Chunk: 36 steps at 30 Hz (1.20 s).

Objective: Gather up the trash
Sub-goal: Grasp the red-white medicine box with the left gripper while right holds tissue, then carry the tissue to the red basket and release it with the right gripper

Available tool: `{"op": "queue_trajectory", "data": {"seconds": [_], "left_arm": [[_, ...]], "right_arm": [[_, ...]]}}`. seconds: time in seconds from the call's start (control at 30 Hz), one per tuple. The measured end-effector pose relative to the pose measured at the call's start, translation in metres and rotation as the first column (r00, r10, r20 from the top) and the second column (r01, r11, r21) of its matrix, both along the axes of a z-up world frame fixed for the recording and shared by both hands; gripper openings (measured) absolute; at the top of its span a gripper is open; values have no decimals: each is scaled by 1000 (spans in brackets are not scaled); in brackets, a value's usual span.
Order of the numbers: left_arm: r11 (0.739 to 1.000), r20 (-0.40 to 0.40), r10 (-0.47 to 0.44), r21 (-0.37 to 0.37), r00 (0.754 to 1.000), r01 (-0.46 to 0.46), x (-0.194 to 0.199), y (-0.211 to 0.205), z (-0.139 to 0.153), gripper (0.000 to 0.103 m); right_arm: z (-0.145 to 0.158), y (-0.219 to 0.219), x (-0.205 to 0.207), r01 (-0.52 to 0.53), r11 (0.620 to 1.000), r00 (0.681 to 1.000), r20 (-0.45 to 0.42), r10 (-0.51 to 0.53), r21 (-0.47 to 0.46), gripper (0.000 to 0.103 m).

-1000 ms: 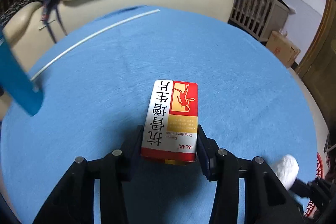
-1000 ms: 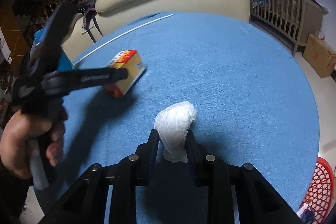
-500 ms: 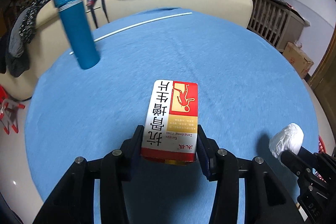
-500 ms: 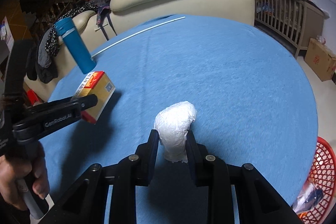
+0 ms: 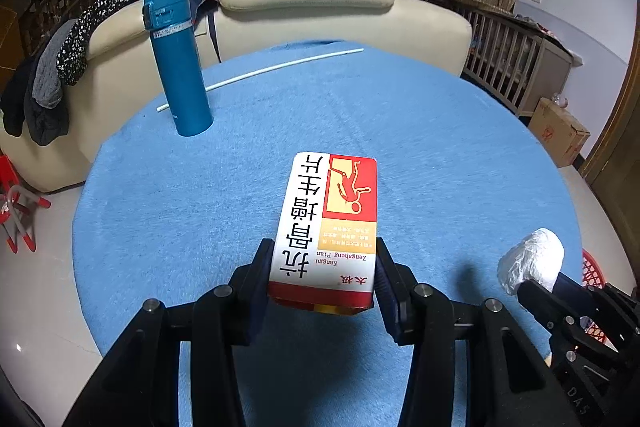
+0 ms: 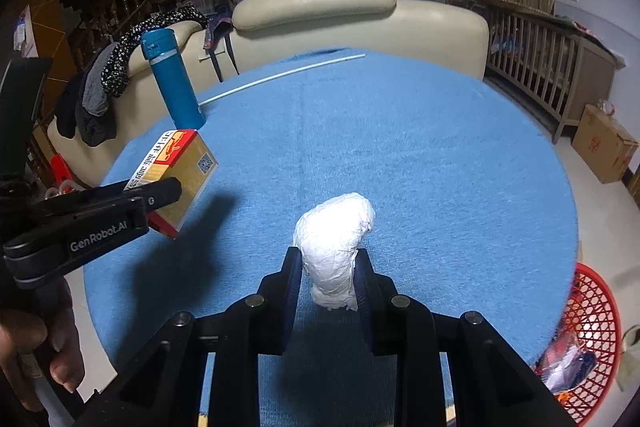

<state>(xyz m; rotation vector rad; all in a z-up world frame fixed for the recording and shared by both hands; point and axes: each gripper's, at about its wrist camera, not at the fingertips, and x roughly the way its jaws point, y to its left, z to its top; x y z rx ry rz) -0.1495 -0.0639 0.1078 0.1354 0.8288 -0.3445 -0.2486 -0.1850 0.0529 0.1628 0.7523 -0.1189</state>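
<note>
My left gripper (image 5: 322,259) is shut on a red, white and yellow medicine box (image 5: 326,223), held above the round blue table (image 5: 420,147). The right wrist view shows that same box (image 6: 176,175) at the left, clamped in the left gripper (image 6: 160,195). My right gripper (image 6: 326,267) is shut on a white crumpled paper wad (image 6: 334,231), also lifted over the table. In the left wrist view the wad (image 5: 530,259) appears at the right edge. A red mesh trash basket (image 6: 592,339) with some trash inside sits on the floor at the lower right.
A blue thermos (image 5: 178,63) stands near the table's far left edge, a thin white rod (image 5: 260,73) beside it. A cream sofa (image 5: 308,11) with clothes draped on it lies behind. A wooden crib (image 6: 548,67) and a cardboard box (image 6: 604,147) are at the right.
Both grippers have drawn back toward the near side of the table with their loads. The thermos came fully into view, and more of the red basket shows at the lower right.
</note>
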Motion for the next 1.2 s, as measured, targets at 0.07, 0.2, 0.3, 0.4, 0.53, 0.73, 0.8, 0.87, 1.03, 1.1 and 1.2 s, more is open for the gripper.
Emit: {"op": "queue_trajectory", "data": {"seconds": [0.07,0.2,0.3,0.4,0.53,0.73,0.8,0.87,1.03,1.1,1.2], "left_arm": [[1000,10,-5,-2,1000,5,-5,0,2,49],[1000,22,-10,-6,1000,10,-11,-2,7,49],[1000,33,-17,-6,999,17,-17,-3,11,49],[1000,41,-23,-3,999,23,-22,-7,13,49],[999,48,-33,3,998,33,-27,-12,15,49],[999,52,-50,12,997,50,-33,-20,14,49],[998,51,-57,16,997,56,-35,-23,13,49],[998,48,-63,20,997,63,-37,-26,12,49],[996,43,-85,35,995,83,-44,-36,8,49],[995,43,-94,42,995,92,-47,-40,7,49],[993,41,-109,52,993,107,-51,-48,6,49]], "right_arm": [[3,2,-5,7,1000,1000,13,-7,-11,28],[8,5,-12,12,1000,1000,27,-12,-18,28],[10,5,-17,15,1000,999,37,-14,-21,28],[11,3,-22,20,1000,999,45,-19,-16,28],[11,-1,-27,32,999,998,53,-31,-6,28],[9,-11,-34,57,998,996,62,-57,16,28],[8,-14,-37,62,998,996,64,-63,23,28],[7,-18,-39,66,997,995,67,-68,32,28],[5,-25,-45,81,995,994,73,-84,51,28],[4,-29,-46,88,994,993,75,-92,58,28],[5,-35,-49,101,992,991,82,-107,71,28]]}}
